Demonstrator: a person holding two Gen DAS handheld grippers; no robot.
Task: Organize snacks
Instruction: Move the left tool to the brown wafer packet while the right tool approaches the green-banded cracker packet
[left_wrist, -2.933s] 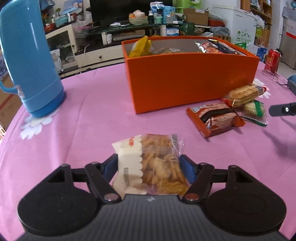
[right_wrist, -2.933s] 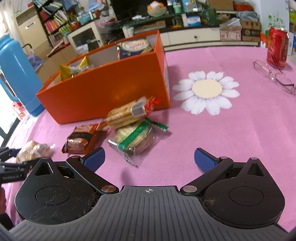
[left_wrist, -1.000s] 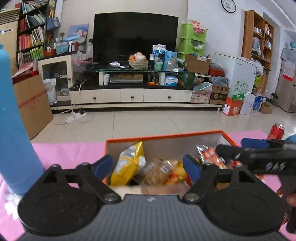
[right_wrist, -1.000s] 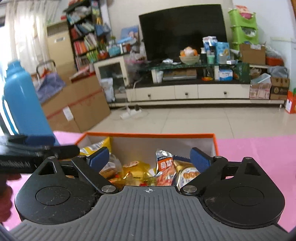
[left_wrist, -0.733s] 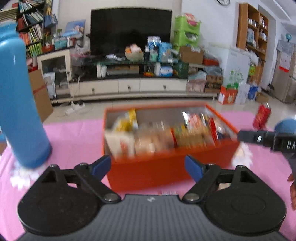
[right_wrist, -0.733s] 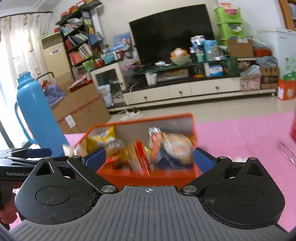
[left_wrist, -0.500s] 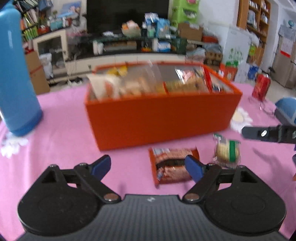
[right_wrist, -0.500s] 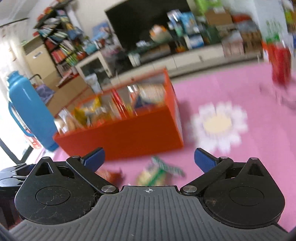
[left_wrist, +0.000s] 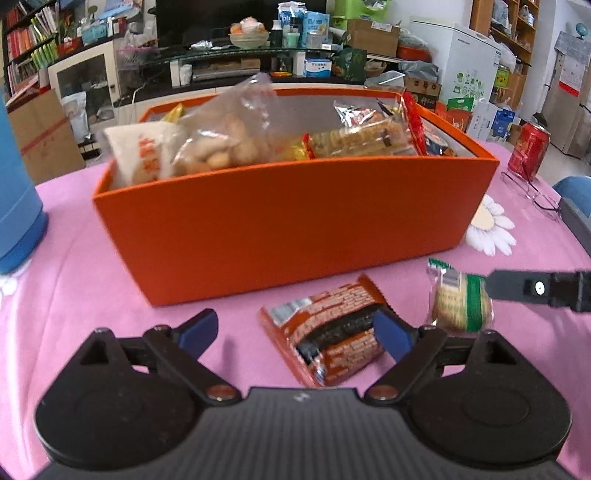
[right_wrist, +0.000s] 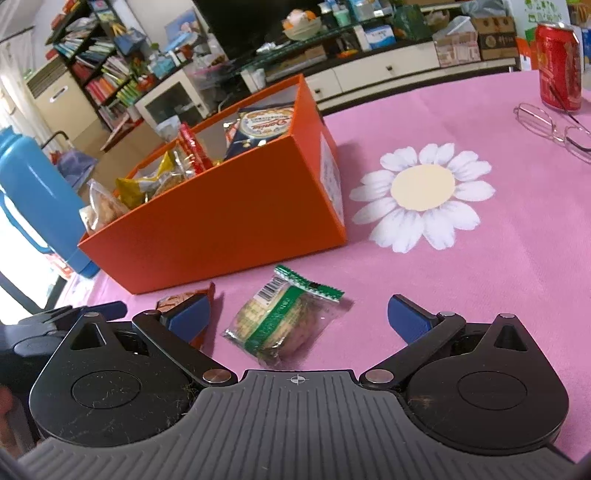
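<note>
Orange snack box (left_wrist: 295, 229) sits full on the pink counter (left_wrist: 74, 288) in the left wrist view, where the left gripper (left_wrist: 295, 328), fingers opening, hovers over a brick-patterned packet (left_wrist: 332, 332), while the right wrist view shows the right gripper (right_wrist: 299, 317), fingers wide apart, empty, above a green-banded cracker pack (right_wrist: 280, 321).

A pink, daisy-printed surface (right_wrist: 461, 295) carries an orange box (left_wrist: 295, 225) of snacks, with a brick-patterned packet (left_wrist: 328, 332) and a green-banded biscuit pack (right_wrist: 284, 321) lying just before it. A blue flask (right_wrist: 37, 206) stands left of the box; a red can (right_wrist: 557, 55) and spectacles (right_wrist: 554, 125) sit far right.
</note>
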